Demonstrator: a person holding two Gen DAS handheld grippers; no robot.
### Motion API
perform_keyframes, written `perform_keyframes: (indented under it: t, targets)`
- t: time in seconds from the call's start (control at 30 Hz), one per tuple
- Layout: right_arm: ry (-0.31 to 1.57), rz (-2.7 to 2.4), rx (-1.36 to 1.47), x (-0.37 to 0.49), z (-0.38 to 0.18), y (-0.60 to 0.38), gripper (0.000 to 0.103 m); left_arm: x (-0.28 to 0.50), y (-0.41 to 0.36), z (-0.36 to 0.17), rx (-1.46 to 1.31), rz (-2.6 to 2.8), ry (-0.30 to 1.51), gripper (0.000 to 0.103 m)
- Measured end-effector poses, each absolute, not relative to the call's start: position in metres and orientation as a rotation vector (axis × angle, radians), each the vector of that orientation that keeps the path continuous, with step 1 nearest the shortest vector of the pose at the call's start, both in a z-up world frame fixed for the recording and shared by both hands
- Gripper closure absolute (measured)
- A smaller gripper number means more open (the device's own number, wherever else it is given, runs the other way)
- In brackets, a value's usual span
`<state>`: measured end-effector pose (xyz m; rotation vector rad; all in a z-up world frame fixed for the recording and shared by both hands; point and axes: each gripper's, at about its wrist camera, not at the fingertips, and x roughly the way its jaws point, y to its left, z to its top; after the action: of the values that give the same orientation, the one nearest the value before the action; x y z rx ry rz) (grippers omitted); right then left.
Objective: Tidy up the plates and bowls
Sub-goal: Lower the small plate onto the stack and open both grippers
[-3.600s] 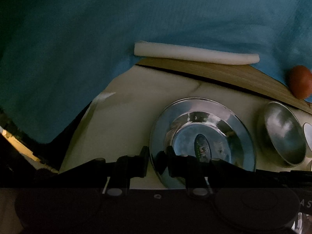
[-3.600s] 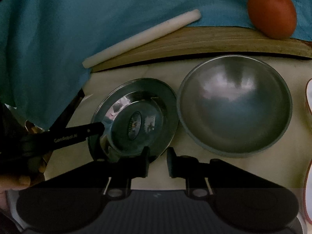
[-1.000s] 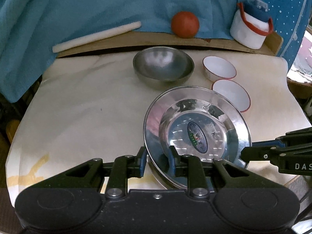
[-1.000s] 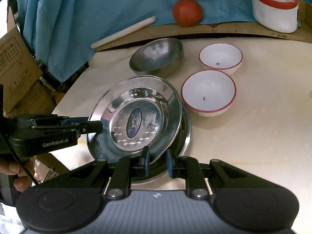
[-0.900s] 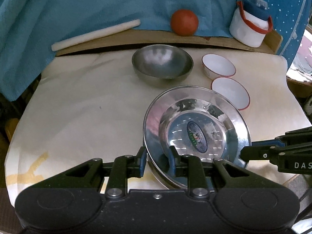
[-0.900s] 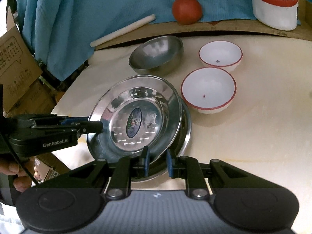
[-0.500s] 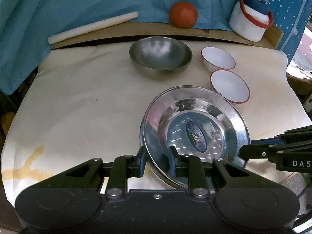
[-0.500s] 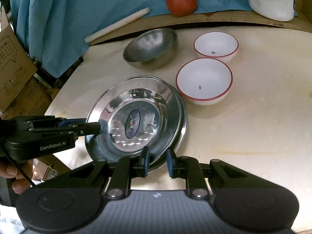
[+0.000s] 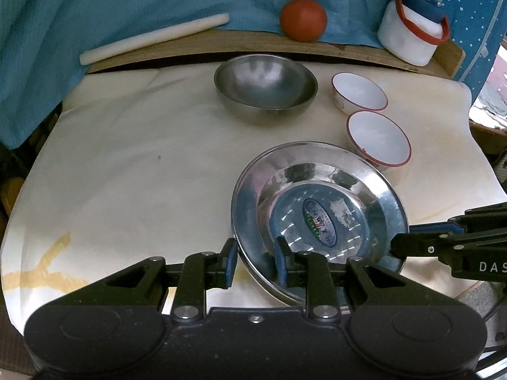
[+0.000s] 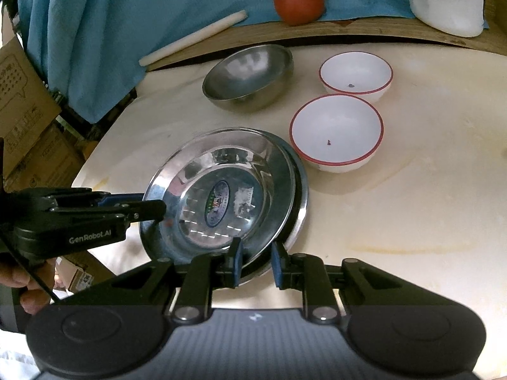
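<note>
A shiny steel plate [image 9: 320, 218] with an oval sticker lies on a second steel plate [image 10: 301, 190] near the table's front edge. My left gripper [image 9: 255, 261] is shut on the top plate's near rim; it also shows in the right wrist view [image 10: 152, 205] at the plate's left rim. My right gripper [image 10: 255, 261] is shut on the same plate's rim; it shows in the left wrist view [image 9: 399, 247] at the plate's right edge. A steel bowl [image 9: 266, 85] and two red-rimmed white bowls [image 9: 359, 91] [image 9: 378, 139] stand behind.
The table [image 9: 126, 164] has a cream cover. On the wooden ledge [image 9: 221, 44] at the back lie a white rod [image 9: 152, 38], a red tomato [image 9: 302, 15] and a white container with a red band [image 9: 412, 34]. Cardboard boxes [image 10: 28, 120] stand left of the table.
Both grippers carried the steel plate from beside the steel bowl toward the front of the table. In the last second it has lowered onto the second plate.
</note>
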<state>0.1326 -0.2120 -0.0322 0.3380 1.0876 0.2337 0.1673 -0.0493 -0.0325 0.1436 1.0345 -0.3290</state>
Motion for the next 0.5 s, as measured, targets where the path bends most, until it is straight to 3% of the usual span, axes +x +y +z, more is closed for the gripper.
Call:
perform_keyframes:
  t: [0.5]
  targets:
    - [1.087, 0.233, 0.333, 0.1333, -0.0315, -0.2102, 0.077, 0.1687, -0.0491, -0.0351, 0.138, -0.329, 1.042, 0.074]
